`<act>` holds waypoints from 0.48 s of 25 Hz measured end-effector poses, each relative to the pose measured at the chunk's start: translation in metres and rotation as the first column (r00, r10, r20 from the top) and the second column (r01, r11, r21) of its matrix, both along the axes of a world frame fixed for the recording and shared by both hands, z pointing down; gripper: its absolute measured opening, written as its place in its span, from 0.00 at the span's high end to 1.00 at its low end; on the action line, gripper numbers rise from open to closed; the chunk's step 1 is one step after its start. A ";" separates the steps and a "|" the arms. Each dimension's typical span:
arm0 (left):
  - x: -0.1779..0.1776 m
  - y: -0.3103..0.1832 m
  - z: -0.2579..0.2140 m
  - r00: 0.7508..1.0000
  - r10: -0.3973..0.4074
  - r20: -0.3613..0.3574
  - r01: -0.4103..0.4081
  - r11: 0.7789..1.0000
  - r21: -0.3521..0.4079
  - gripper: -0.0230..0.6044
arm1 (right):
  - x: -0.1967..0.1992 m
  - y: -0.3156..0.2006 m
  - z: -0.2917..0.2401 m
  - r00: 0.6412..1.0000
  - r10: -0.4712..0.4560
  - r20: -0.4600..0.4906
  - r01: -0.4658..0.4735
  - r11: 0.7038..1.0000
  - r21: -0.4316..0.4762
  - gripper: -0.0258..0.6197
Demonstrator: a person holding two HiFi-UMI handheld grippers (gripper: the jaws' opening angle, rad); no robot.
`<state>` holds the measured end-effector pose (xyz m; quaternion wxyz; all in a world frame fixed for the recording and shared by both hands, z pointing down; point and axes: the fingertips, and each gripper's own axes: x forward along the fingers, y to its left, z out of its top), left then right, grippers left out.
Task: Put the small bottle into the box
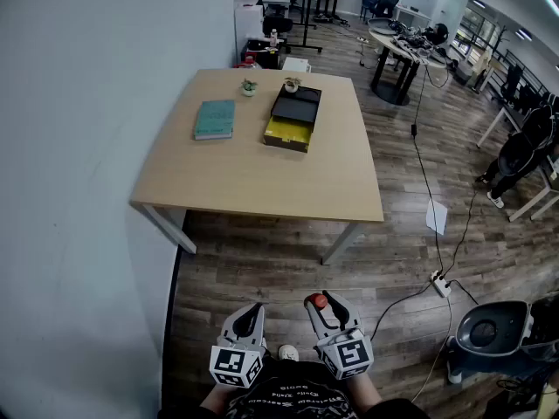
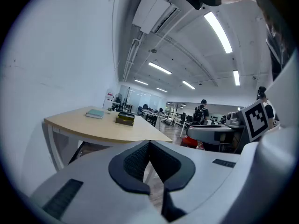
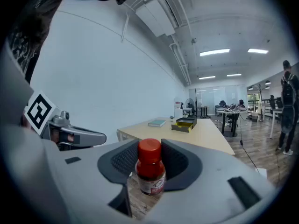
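I am standing well back from the light wooden table, with a wide strip of bare grey-brown plank floor lying between its near edge and my tools. The white wall is running close along the table's left side, so the open room is lying to the right. There a thin black cable is trailing across the floor to a white power strip, near a white sheet of paper.

My right tool is pinching the small bottle with a red cap and a white label upright between its pads, low in front of me and far from the table. My left tool is hanging just beside it, jaws pressed together on nothing.

The black box with a yellow front is sitting toward the table's far edge, right of centre. The teal book is lying apart from it on the left. Two small things at the far edge behind them are showing too small for me to make out.

The bottom of the head view is cutting off my arms. A grey rounded object is standing at the lower right, partly cut off, and a person is standing off to the right, away from the table.
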<state>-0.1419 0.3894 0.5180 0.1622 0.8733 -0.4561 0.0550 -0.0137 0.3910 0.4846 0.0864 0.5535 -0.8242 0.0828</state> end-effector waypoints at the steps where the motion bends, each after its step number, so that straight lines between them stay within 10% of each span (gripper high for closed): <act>1: 0.004 0.003 0.000 1.000 0.001 0.000 -0.001 1.000 0.004 0.96 | 0.003 0.004 0.002 1.000 0.000 -0.001 0.000 1.000 0.000 0.72; 12: 0.015 0.017 0.002 1.000 0.016 0.006 -0.016 1.000 0.015 0.96 | 0.019 0.018 0.006 0.999 0.032 0.022 -0.032 0.999 0.006 0.72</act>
